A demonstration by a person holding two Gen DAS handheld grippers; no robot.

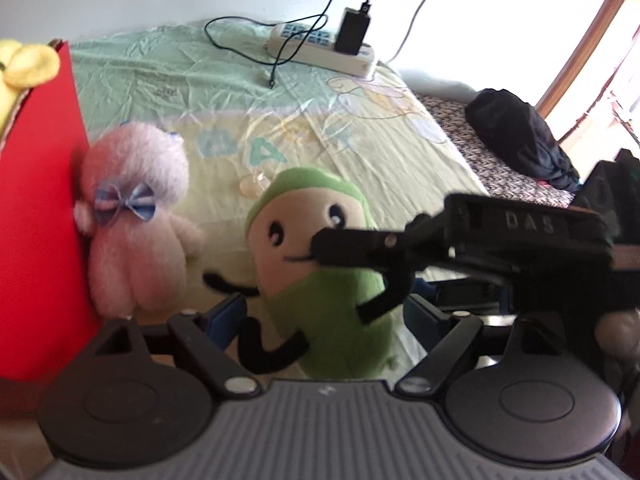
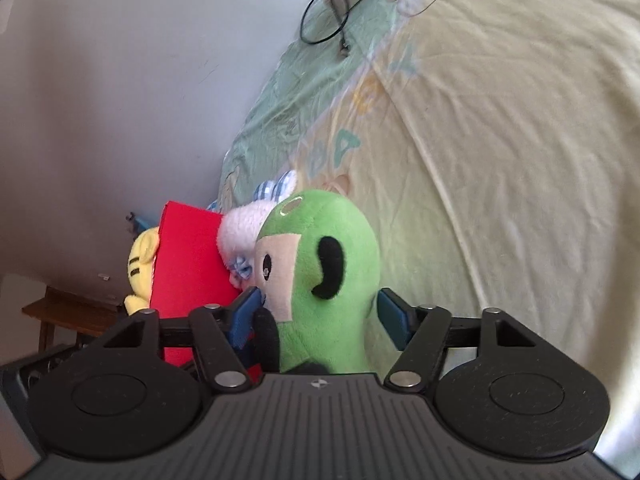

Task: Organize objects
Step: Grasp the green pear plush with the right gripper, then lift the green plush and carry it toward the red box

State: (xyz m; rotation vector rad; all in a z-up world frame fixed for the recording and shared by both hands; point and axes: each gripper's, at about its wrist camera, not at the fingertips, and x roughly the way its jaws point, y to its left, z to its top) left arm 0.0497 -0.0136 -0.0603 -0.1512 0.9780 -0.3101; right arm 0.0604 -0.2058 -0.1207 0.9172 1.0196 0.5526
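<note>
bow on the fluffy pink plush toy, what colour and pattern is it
Blue and white checked bow on the fluffy pink plush toy; clearest in the left wrist view.

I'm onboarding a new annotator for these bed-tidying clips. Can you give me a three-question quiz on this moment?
1. True or false: the pink plush lies against the red box.
2. Which toy sits between the fingers of the right gripper? A yellow plush, B green plush, C pink plush.
3. What black item is plugged into the power strip?

Key: 1 true. 2 B, the green plush. 3 the charger.
</note>
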